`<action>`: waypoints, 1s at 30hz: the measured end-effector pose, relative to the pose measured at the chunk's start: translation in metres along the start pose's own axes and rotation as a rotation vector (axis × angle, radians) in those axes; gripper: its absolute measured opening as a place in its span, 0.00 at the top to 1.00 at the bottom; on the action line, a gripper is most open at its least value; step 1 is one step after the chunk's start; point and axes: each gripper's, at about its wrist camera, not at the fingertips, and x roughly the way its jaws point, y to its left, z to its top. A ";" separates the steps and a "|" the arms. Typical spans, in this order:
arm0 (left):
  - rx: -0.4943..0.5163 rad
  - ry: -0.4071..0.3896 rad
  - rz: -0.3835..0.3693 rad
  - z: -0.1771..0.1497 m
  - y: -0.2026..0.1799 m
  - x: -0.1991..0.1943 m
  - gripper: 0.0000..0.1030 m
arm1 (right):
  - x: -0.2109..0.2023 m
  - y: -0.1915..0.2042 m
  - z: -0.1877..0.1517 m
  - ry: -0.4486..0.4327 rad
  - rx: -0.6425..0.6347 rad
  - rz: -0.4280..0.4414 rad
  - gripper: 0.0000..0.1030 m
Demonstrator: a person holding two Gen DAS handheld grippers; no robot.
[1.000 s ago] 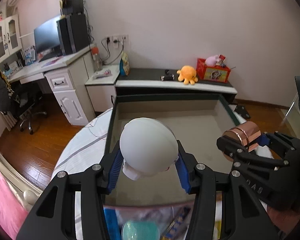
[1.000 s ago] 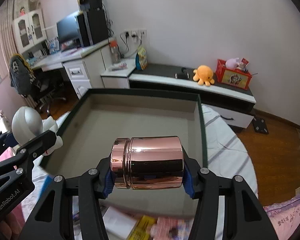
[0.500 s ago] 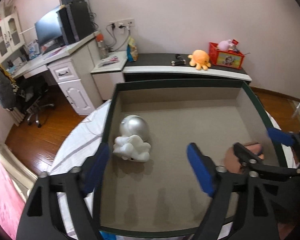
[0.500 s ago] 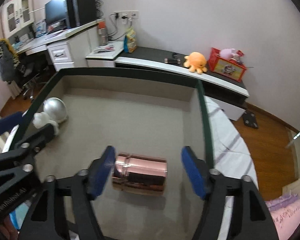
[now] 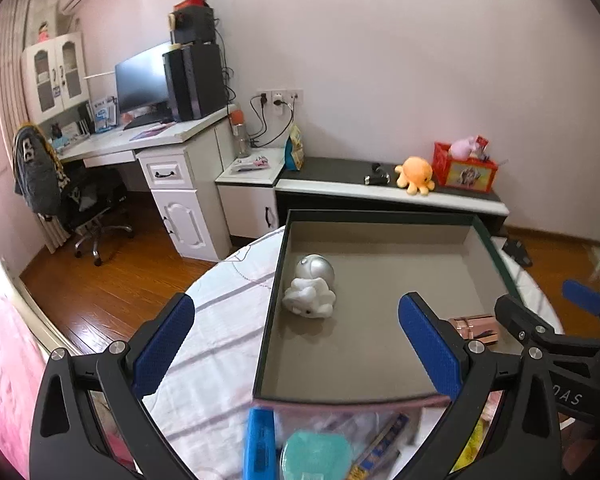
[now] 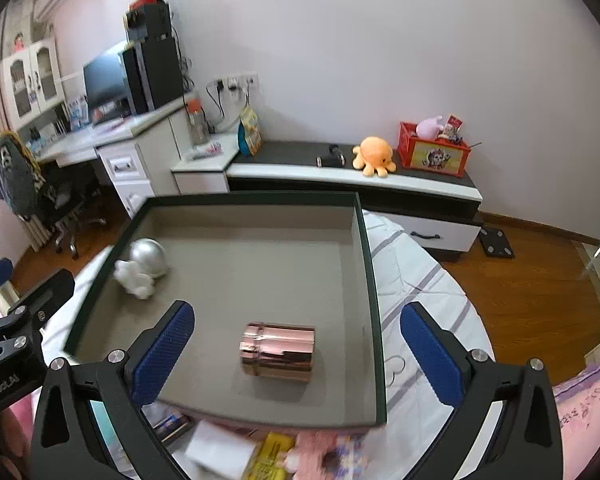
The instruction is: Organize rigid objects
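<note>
Two claws, left claw (image 5: 298,342) and right claw (image 6: 298,346), gape wide, holding nothing. In the box (image 6: 366,280) lie a copper canister (image 6: 278,352) and, well apart, a silver-headed figurine (image 6: 144,266).

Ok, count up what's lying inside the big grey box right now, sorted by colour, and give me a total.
Silver and white: 1, the toy figure near the left wall of the box.
Rose gold: 1, the metal canister lying on its side.
Total: 2
</note>
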 end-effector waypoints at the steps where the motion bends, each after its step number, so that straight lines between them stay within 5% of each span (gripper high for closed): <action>1: -0.010 -0.001 -0.012 -0.002 0.002 -0.007 0.00 | -0.006 0.002 -0.002 -0.007 0.004 0.004 0.00; 18: 0.016 0.000 0.059 -0.086 0.017 -0.098 0.00 | -0.129 0.018 -0.089 -0.092 0.040 0.039 0.00; 30: -0.017 0.038 0.015 -0.125 0.026 -0.123 0.00 | -0.149 0.021 -0.134 -0.056 0.022 0.047 0.00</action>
